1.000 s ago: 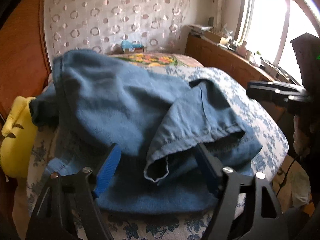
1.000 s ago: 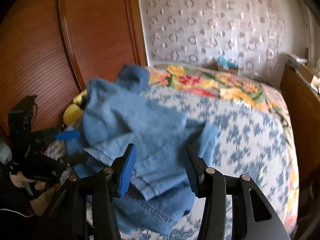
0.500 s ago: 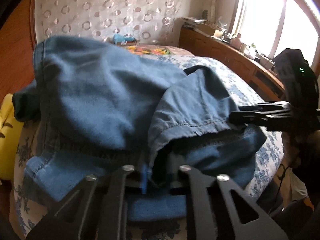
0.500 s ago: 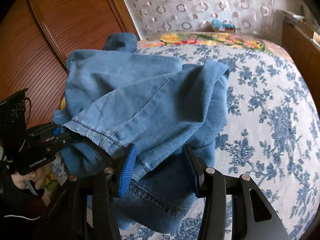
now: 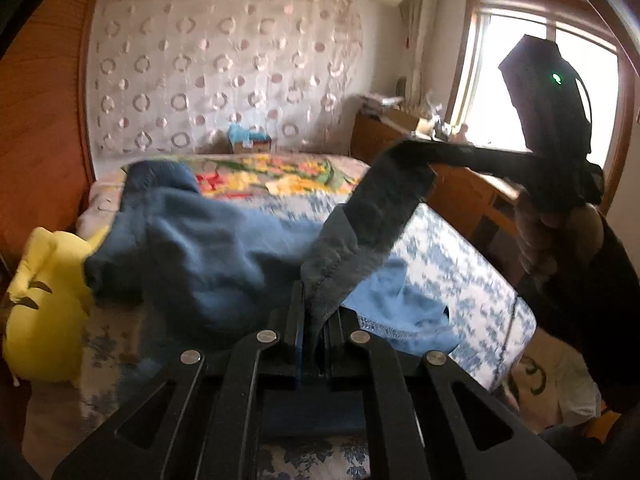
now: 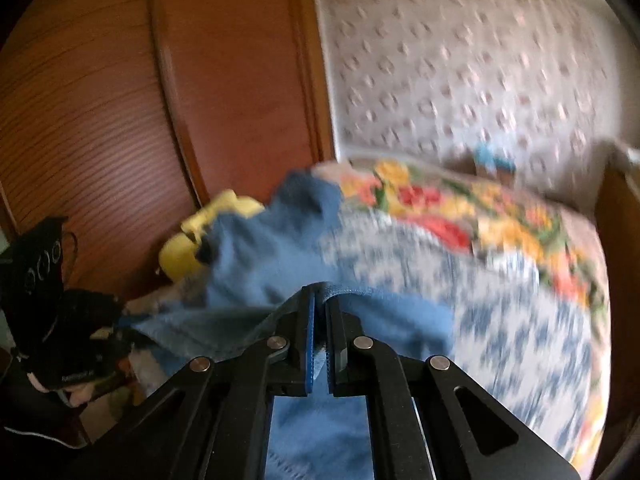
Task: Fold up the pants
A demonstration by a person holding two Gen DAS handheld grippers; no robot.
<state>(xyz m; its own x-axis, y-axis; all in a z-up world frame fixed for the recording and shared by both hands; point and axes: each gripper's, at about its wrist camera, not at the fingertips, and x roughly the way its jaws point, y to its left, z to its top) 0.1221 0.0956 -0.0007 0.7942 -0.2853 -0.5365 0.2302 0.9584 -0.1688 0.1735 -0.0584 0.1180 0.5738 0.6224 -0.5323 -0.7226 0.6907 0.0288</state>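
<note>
Blue denim, a pair of pants point(image 5: 208, 248), lies bunched across the near end of the bed point(image 5: 452, 240), over a bedspread printed with blue flowers on white. Both hand-held tools have hold of it. The left gripper point(image 5: 310, 320) is clamped tight on a stitched hem edge, the cloth pinched upright between its blue-lined fingers point(image 5: 297, 344). From there a strip of the fabric rises slanting up and to the right to the right gripper point(image 5: 416, 150), which is clenched on the far end of the same edge, so that this part of the pants hangs off the bed between the two tools while the rest sags onto the mattress.

From the right tool's own camera the right gripper point(image 6: 320, 312) has its jaws pressed together with denim caught between them, and the left one point(image 6: 116, 324) shows dark at the lower left, with a hand point(image 6: 76, 392) under it. That view is smeared with blur.

A yellow cushion point(image 5: 44, 304) sits at the left edge of the bed against the reddish wooden panel point(image 6: 100, 100). Farther back lies a bright floral cover point(image 5: 272, 172), and behind it a curtain with ring patterns point(image 5: 224, 76).
</note>
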